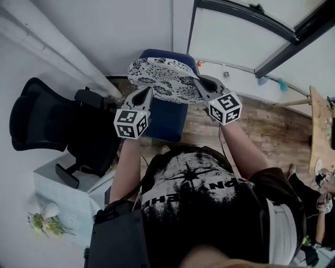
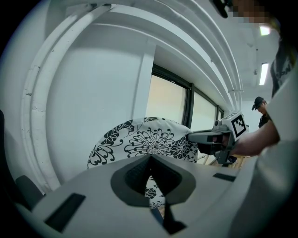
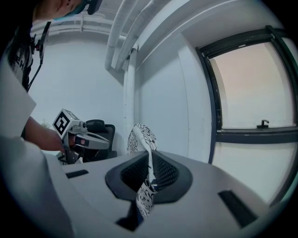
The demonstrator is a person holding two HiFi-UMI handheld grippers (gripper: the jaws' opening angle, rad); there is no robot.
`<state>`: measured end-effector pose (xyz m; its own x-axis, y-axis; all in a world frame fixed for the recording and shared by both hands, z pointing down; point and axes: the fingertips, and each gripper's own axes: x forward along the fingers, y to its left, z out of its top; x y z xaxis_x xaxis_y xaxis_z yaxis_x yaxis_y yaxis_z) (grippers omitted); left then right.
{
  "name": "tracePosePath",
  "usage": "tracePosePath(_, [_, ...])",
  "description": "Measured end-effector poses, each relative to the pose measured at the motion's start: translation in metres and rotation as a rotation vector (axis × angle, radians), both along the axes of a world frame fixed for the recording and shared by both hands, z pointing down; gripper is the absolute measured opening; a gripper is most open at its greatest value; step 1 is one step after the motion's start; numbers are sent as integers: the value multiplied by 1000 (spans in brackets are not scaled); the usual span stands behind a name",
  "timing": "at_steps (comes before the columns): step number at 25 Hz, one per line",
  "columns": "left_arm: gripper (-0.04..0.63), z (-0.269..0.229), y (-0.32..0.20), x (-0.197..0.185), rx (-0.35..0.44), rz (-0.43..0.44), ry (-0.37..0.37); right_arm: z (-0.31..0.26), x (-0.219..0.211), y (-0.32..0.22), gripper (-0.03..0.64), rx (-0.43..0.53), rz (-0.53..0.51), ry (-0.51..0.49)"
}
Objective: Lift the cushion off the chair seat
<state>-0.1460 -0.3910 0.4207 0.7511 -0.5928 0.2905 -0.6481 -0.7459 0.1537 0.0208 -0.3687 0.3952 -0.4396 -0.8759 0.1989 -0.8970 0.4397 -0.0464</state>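
Note:
A round cushion (image 1: 162,78) with a black-and-white flower print hangs in the air above the blue chair seat (image 1: 166,119), apart from it. My left gripper (image 1: 146,93) is shut on the cushion's left rim, and my right gripper (image 1: 197,82) is shut on its right rim. In the left gripper view the cushion (image 2: 149,138) spreads out beyond the closed jaws, with the right gripper (image 2: 192,136) at its far side. In the right gripper view the cushion (image 3: 142,135) stands edge-on, pinched between the jaws, and the left gripper (image 3: 106,143) shows beyond it.
A black office chair (image 1: 47,118) stands to the left against the white wall. A white table (image 1: 57,183) with a small bunch of flowers (image 1: 46,222) is at lower left. Window frames (image 1: 246,15) run behind, over wood flooring (image 1: 272,125). Another person (image 1: 319,204) is at the right edge.

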Motion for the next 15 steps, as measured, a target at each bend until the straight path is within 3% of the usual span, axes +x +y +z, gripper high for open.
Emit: tracePosePath(15, [12, 5, -3, -1, -3, -29, -21, 6, 4, -7, 28, -8, -8, -4])
